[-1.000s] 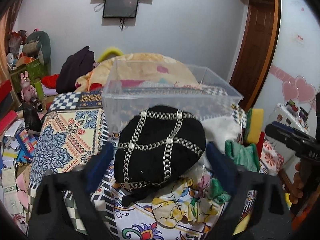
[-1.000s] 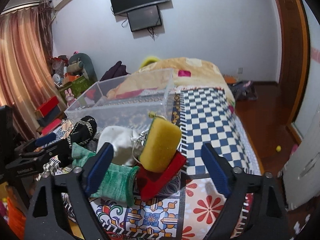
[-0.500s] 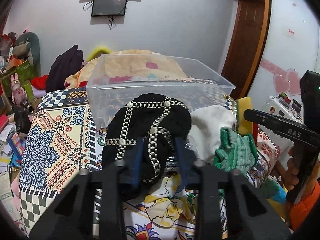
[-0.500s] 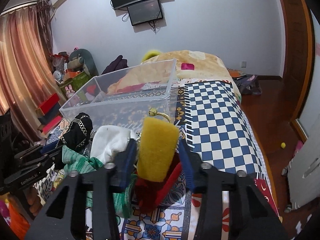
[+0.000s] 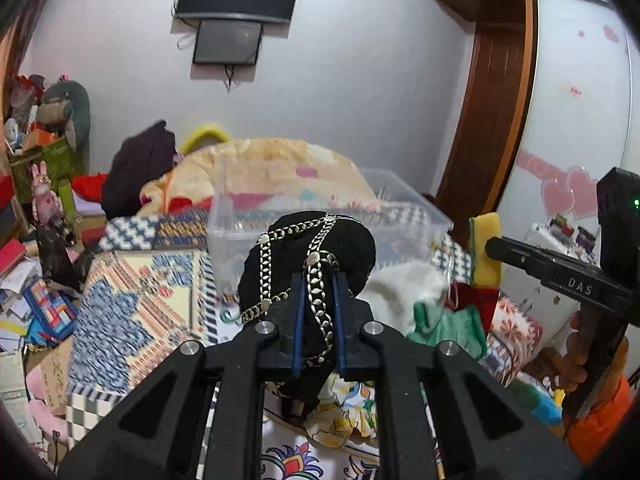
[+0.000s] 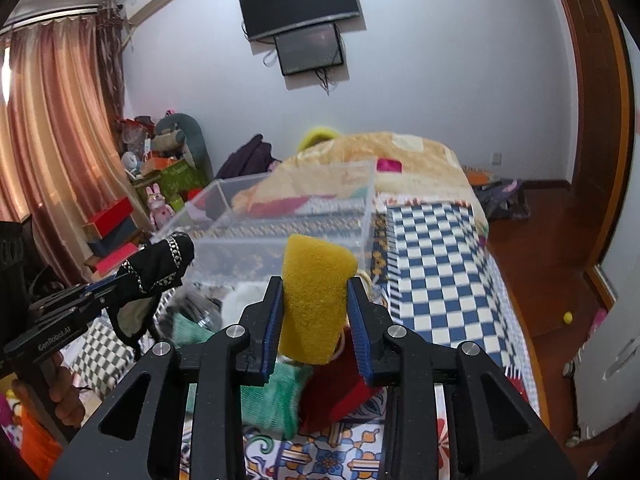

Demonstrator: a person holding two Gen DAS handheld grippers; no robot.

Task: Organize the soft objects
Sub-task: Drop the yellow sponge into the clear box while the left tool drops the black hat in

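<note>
the left gripper [image 5: 316, 280] is squeezed tight on a black hat [image 5: 308, 256]. the hat is soft and round, with shiny silver chains crossing over it and little round studs where the chains meet. it is lifted up off the bed, in front of the clear plastic box [image 5: 400, 216]. in the right wrist view the same hat hangs from the left gripper, and a pale lining shows under it.

the right gripper [image 6: 314, 304] is pinched on a yellow sponge [image 6: 316, 300]. the sponge is thick and bumpy, wide at the top and narrower at the bottom, and it stands up between the blue pads [image 6: 272, 320]. a green edge shows on it in the left wrist view. it is held up just in front of the clear box, above a red cloth [image 6: 336, 392] and a green knit cloth [image 6: 272, 396].

a white fluffy thing [image 5: 404, 288] lies on the bed beside the green cloth, near the box. the bed cover [image 6: 432, 264] has blue and white squares on one part and flowers on another.

the right gripper has white letters "das" [image 5: 580, 286] on its side. the left gripper has the words "genrobot.ai" [image 6: 54, 338] on its side. a tv [image 6: 300, 0] hangs on the wall with a smaller screen under it.
</note>
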